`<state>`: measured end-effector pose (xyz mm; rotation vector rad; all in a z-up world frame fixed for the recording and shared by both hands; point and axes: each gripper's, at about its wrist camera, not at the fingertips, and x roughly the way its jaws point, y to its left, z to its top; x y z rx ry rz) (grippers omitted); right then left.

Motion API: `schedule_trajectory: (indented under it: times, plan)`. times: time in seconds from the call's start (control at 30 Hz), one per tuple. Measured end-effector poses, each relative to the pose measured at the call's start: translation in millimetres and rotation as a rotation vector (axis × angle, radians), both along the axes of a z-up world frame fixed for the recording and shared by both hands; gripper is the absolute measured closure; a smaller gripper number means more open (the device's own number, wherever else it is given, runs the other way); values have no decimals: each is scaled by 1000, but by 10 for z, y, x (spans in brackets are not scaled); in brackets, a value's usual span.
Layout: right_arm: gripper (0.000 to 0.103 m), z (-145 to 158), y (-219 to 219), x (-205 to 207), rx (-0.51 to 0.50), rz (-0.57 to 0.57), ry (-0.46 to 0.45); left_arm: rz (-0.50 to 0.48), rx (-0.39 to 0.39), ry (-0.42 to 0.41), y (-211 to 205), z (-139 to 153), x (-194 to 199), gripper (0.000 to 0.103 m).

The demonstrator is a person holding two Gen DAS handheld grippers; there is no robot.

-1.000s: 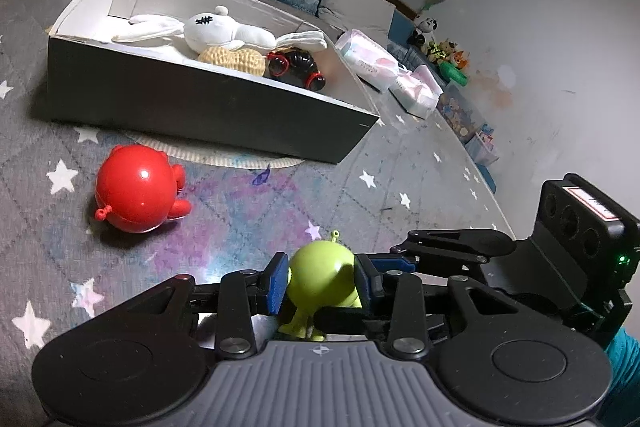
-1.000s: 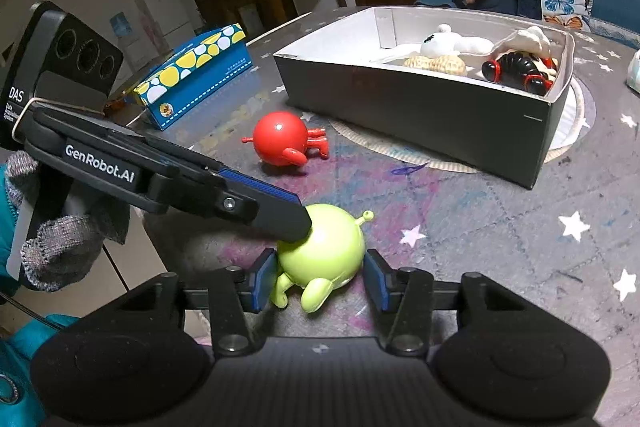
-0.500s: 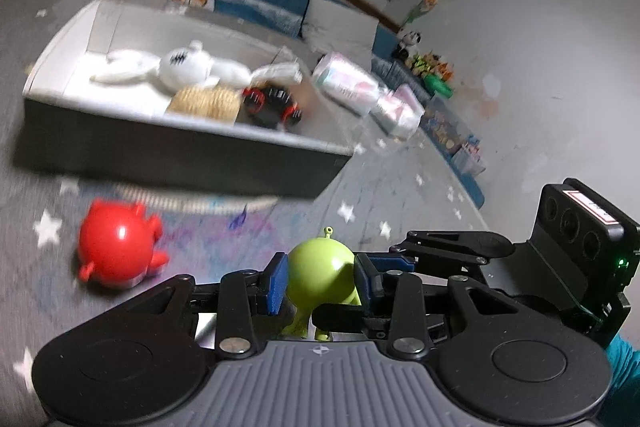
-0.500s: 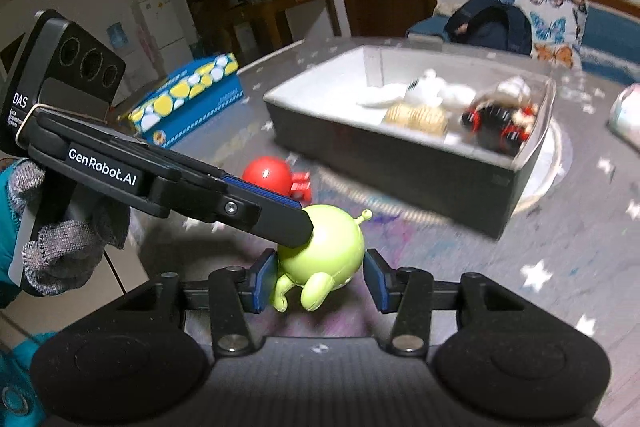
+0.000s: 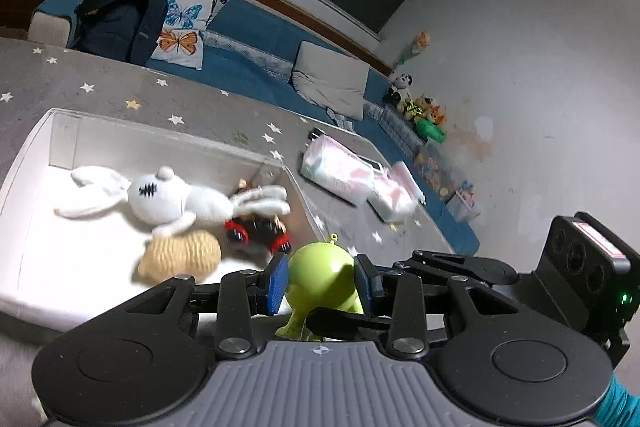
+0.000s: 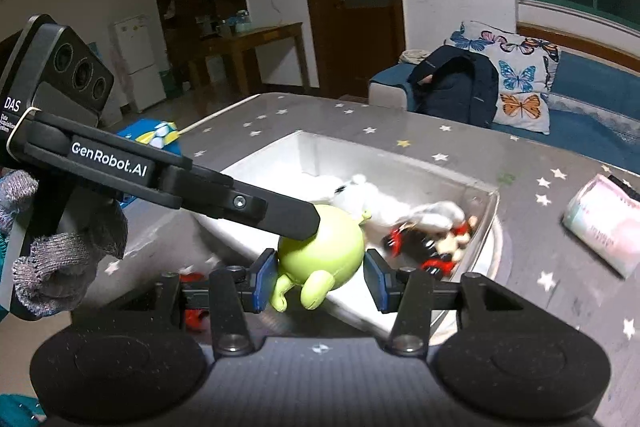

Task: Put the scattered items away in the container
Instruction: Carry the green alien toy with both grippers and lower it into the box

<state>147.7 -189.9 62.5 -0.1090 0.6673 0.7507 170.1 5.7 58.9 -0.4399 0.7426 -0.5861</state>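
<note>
1. We see the left gripper (image 5: 320, 281) clenched on the green toy (image 5: 322, 277), blue pads pressed to both sides of it
2. In the right wrist view the left gripper's (image 6: 308, 225) black finger lies across the top of the green toy (image 6: 324, 245)
3. The right gripper (image 6: 320, 277) brackets the same toy; its left pad is at the toy's side, its right pad just beside it with a thin gap, so we cannot tell if it really grips
4. The toy hangs in the air over the near edge of the box (image 5: 24, 155), close to its right end
5. Inside the box we see a white plush rabbit (image 5: 160, 199), a tan knitted toy (image 5: 180, 257) and a black-and-red toy (image 5: 256, 231), all blurred
6. A red toy (image 6: 192, 279) peeks out on the grey star-print table (image 6: 440, 143) behind the right gripper's linkage
7. Two pink-white packs (image 5: 340, 173) lie on the table right of the box
</note>
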Motion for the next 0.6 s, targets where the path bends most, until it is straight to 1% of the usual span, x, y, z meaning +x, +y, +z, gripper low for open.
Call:
schedule_trajectory:
  times: [0.13,0.27,0.6]
  plan:
    - [56,-56,18,246,-16,-5,35,12,-6,35,11,-91,221,65]
    - [56,-164,94,412,-79,13,67,19,8,72,7,-233,354,65]
    - [56,-315,273,595,-204,83,122,25,38,121,11,-390,477,65]
